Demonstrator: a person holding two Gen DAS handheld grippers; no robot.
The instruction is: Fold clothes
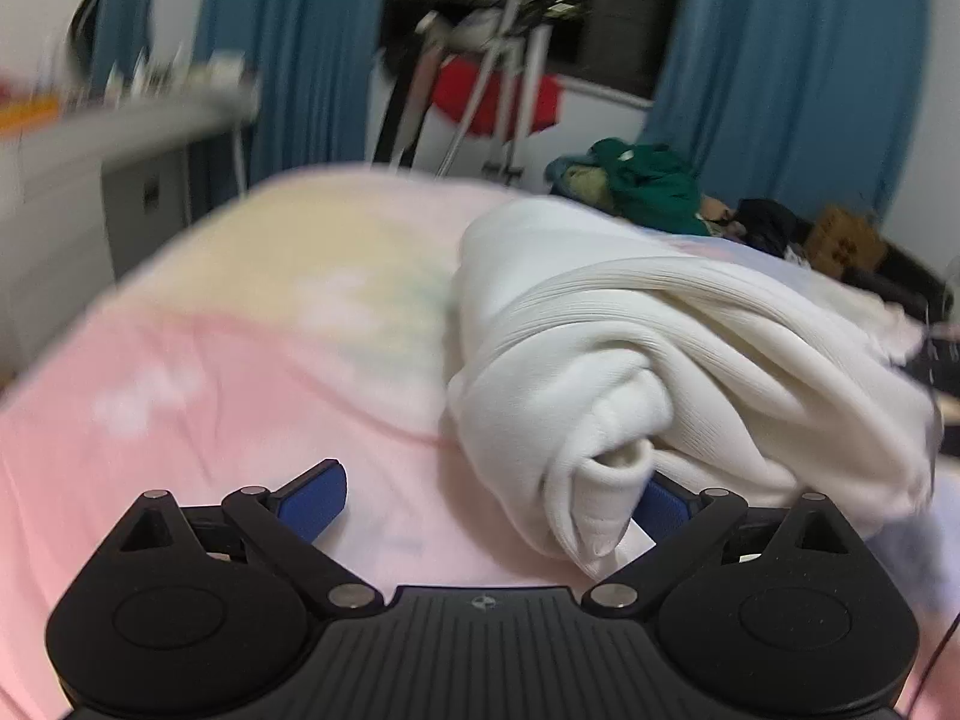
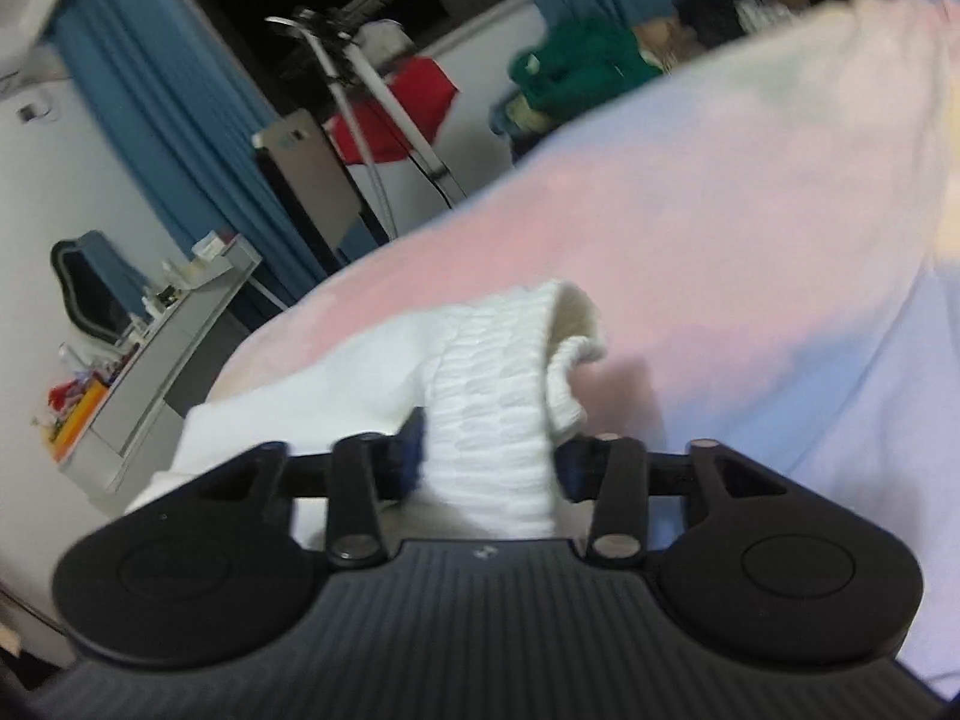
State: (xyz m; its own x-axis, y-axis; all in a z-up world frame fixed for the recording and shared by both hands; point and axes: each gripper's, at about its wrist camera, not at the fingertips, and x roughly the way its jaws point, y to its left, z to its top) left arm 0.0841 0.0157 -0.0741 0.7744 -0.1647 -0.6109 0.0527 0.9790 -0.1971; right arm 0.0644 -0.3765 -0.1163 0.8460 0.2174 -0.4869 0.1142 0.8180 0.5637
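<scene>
A white knitted garment (image 1: 660,336) lies bunched and rolled on the pastel pink bed sheet (image 1: 240,372). In the left wrist view my left gripper (image 1: 489,501) is open, its blue pads (image 1: 318,498) wide apart. The garment's rolled end rests against the right pad and covers part of it, while the left pad sits free over the sheet. In the right wrist view my right gripper (image 2: 492,462) is shut on a ribbed edge of the white garment (image 2: 498,372), which sticks up between the fingers and curls over at the top.
A pile of green and dark clothes (image 1: 654,186) sits at the bed's far side. Beyond the bed stand a metal stand (image 1: 504,78) with a red cloth, blue curtains (image 1: 780,60), and a grey desk (image 1: 108,138) with small items at the left.
</scene>
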